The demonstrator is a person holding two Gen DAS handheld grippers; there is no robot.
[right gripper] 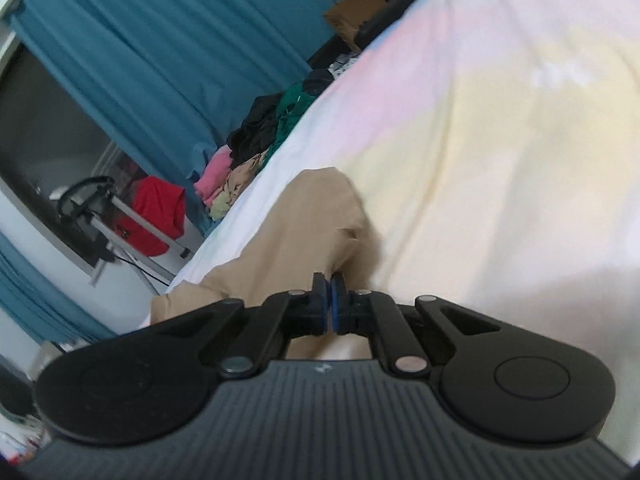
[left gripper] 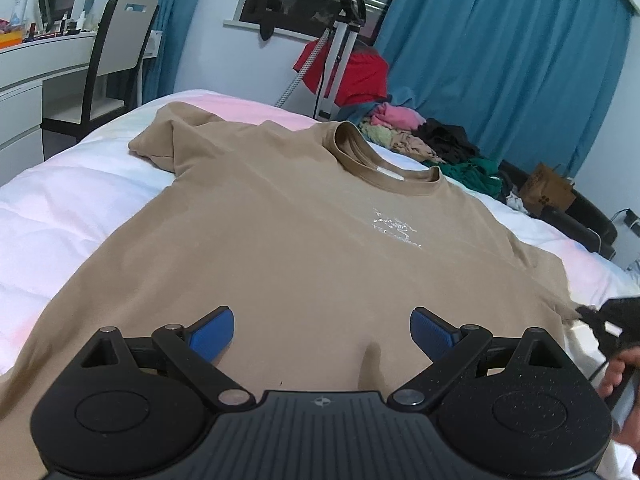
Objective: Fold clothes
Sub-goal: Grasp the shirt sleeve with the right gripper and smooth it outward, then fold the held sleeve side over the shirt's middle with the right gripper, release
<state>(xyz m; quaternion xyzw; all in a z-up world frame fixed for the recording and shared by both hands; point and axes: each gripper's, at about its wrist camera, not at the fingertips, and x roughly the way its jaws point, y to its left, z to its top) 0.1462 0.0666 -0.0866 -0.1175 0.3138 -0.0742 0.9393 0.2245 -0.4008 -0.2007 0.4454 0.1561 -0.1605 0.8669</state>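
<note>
One tan T-shirt [left gripper: 280,220] bears unreadable white print [left gripper: 396,230].

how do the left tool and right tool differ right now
The left tool is open, blue pads spread, hovering over the tan t-shirt body. The right tool is shut on the shirt's sleeve, at the bed side. Both are black with blue pads.

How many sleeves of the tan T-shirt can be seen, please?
2: one sleeve lies spread on the bed's far left; the other sleeve is pinched by the right gripper.
</note>
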